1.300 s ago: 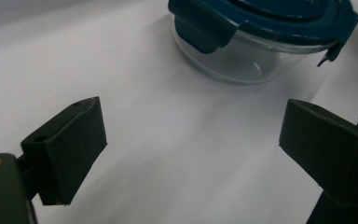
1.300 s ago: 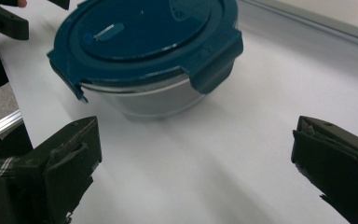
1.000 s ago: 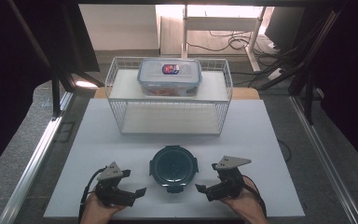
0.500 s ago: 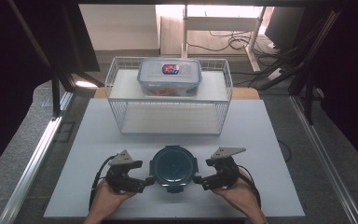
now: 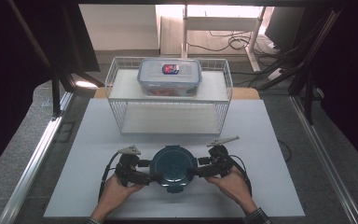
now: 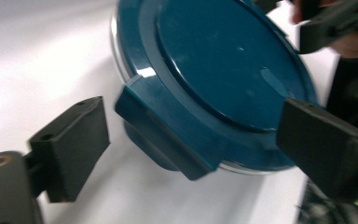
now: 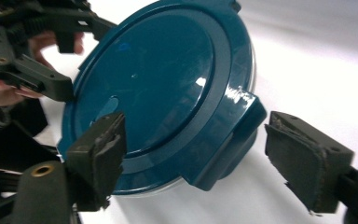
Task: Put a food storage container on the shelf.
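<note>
A round container with a dark teal clip-on lid [image 5: 173, 168] sits near the front of the white table [image 5: 98, 140]. My left gripper [image 5: 148, 171] is at its left side and my right gripper [image 5: 198, 167] at its right. In the left gripper view, the open gripper [image 6: 198, 144] straddles a lid latch tab [image 6: 168, 135], one jaw on each side of it. The right gripper [image 7: 203, 156] is open too, and its jaws straddle the opposite latch tab [image 7: 233, 135]. Neither pair of jaws has closed on the lid [image 7: 154, 79].
A white wire rack [image 5: 168, 100] stands behind the round container. On its top shelf is a rectangular clear container with a grey-blue lid [image 5: 169, 77]. Metal frame rails run along both sides of the table.
Both grippers have moved forward and inward from the table's front edge, closing in on the round container from either side. The container has not moved.
</note>
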Demonstrator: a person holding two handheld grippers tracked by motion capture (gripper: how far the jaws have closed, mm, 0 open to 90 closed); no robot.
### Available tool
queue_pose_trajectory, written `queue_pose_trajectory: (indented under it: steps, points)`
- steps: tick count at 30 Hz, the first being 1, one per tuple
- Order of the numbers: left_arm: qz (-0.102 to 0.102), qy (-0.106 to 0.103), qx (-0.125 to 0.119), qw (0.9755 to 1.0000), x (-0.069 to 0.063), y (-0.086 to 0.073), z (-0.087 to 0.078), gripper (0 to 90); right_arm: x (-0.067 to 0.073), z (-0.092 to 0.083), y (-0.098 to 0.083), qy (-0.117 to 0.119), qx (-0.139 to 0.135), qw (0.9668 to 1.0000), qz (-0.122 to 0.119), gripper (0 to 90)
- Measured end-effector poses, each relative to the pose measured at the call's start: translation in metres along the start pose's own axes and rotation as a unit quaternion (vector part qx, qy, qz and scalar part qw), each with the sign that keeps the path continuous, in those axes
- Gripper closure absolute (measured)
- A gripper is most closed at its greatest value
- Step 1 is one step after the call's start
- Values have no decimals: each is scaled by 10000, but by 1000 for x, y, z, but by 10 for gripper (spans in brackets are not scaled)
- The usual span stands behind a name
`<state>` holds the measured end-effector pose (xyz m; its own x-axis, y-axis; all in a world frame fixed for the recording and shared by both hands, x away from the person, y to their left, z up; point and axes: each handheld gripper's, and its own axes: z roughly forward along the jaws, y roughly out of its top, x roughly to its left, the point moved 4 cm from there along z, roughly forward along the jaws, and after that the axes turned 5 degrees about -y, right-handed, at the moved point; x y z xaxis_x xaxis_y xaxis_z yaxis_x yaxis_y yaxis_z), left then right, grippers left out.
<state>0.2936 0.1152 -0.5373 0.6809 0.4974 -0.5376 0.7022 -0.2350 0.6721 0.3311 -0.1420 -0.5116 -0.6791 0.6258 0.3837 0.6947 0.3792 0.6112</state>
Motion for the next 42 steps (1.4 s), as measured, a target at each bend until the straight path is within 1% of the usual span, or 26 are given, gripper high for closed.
queue_pose_trajectory:
  steps: [2,5,6,7,8,9,11,12,13,14,16,17,19,22,23,24,26,29,30,34,36,37,38,40,41,42]
  points:
    - [-114,-165,12,9998,1,-1,2,143,-3,4,-2,146,164,9996,180,255]
    - [-191,-174,76,9996,2,-3,5,171,-6,5,-3,236,186,9991,309,272]
    - [-340,-226,30,9992,4,-2,4,182,-9,3,-2,282,189,9987,381,344]
    - [-340,-226,30,9992,4,-2,4,195,-9,3,-2,282,189,9987,381,344]
    - [-432,-277,17,9987,5,-2,3,195,-11,1,-2,300,218,9983,450,395]
    - [-539,-350,-24,9979,7,-2,2,213,-14,0,-3,332,254,9978,510,418]
    - [-710,-509,-94,9961,11,-3,-1,283,-19,0,-5,581,291,9942,859,437]
    - [-909,-692,-145,9933,16,-5,-5,316,-21,0,-5,617,283,9932,945,443]
    - [-909,-692,-145,9933,16,-5,-5,352,-21,0,-5,617,283,9932,945,443]
    - [-997,-771,-181,9919,19,-6,-6,352,-22,1,-5,652,295,9925,992,440]
    - [-1093,-831,-228,9903,21,-7,-7,400,-26,4,-4,798,317,9892,1188,423]
    - [-1088,-799,-217,9906,19,-7,-7,401,-27,5,-4,871,315,9876,1264,439]
    - [-1065,-787,-197,9910,19,-7,-8,404,-28,4,-5,892,290,9871,1298,449]
    - [-1014,-832,-348,9907,16,-7,-10,448,-27,1,-6,833,238,9879,1283,496]
    - [-990,-798,-385,9911,14,-6,-11,465,-27,-3,-5,770,124,9888,1272,588]
    - [-918,-777,-433,9918,10,-5,-11,475,-26,-8,-4,705,-26,9901,1211,604]
    - [-771,-694,-464,9935,3,-6,-14,500,-18,-14,-8,478,-90,9933,1045,619]
    - [-842,-704,-538,9925,1,-7,-15,517,-14,-18,-11,394,-147,9942,993,626]
    - [-962,-776,-593,9906,0,-9,-16,536,-9,-21,-13,280,-199,9954,896,628]
    - [-891,-774,-593,9912,-2,-10,-17,545,-4,-23,-14,191,-230,9967,750,631]
    - [-677,-730,-589,9933,-4,-11,-18,545,-5,-24,-15,262,-223,9967,736,631]
    - [-677,-730,-589,9933,-4,-11,-18,545,-5,-24,-15,262,-223,9967,736,631]
    - [-550,-727,-567,9942,-6,-10,-18,545,-7,-23,-16,422,-142,9960,774,585]
    - [-520,-728,-565,9944,-6,-10,-18,546,-12,-19,-19,676,7,9945,796,518]
    - [-496,-727,-558,9946,-6,-10,-18,546,-12,-19,-19,676,7,9945,796,518]
    - [-528,-766,-552,9941,-4,-10,-18,546,-16,-15,-21,989,-82,9894,1057,522]
